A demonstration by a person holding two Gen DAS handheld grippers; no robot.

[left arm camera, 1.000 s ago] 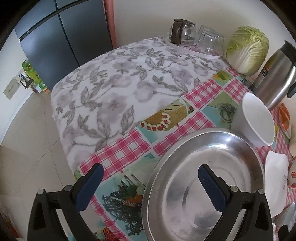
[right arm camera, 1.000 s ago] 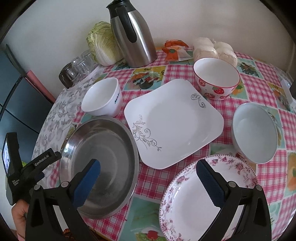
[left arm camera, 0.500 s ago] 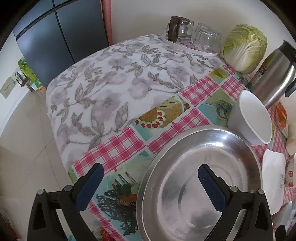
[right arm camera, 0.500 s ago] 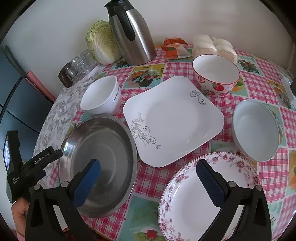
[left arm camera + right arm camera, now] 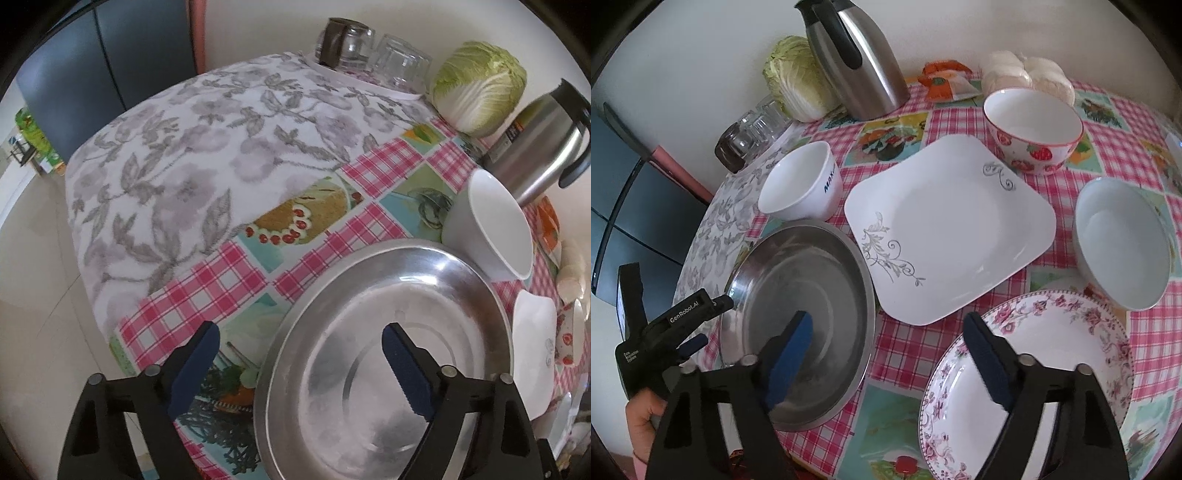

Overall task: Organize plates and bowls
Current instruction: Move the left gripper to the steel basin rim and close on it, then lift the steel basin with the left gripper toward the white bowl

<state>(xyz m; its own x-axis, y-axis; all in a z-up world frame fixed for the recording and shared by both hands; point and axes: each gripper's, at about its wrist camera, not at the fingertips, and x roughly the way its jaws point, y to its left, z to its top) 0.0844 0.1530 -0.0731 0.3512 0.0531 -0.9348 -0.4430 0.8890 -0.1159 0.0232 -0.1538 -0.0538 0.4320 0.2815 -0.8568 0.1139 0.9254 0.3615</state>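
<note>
Left claw [image 5: 299, 349] hangs over the near-left rim of the steel pan [image 5: 384, 354]: one pad outside the rim above the table [image 5: 207, 280], the other over the pan floor. Its jaws have just been narrowing, but a clear gap remains on both sides of the rim. Open, nothing gripped.

Right claw [image 5: 886, 345] straddles the strip of cloth between the pan and the floral plate [image 5: 1045, 354]: left pad over the pan's inside, right pad over the plate's near-left rim. Its jaws have also just been narrowing; no pad presses on anything. Open.

Other dishes, all on the table, none stacked:
- square plate [image 5: 949, 225], centre, corner just beside the pan
- white bowl [image 5: 801, 182], behind the pan, close to its rim
- strawberry bowl [image 5: 1032, 131], far side
- pale bowl [image 5: 1123, 243], right, just beside the floral plate

Risks, judged from this layout:
- The pan rim is thin and slick, and the pan sits near the table edge. A one-sided pinch may let it pivot or slip off toward the floor.
- The right claw spans two dishes. Closing here could catch neither, or knock the pan against the plate.
- Lifting the pan could tip its far rim into the white bowl or the square plate's corner.
- The cloth may drag with a sliding dish.
</note>
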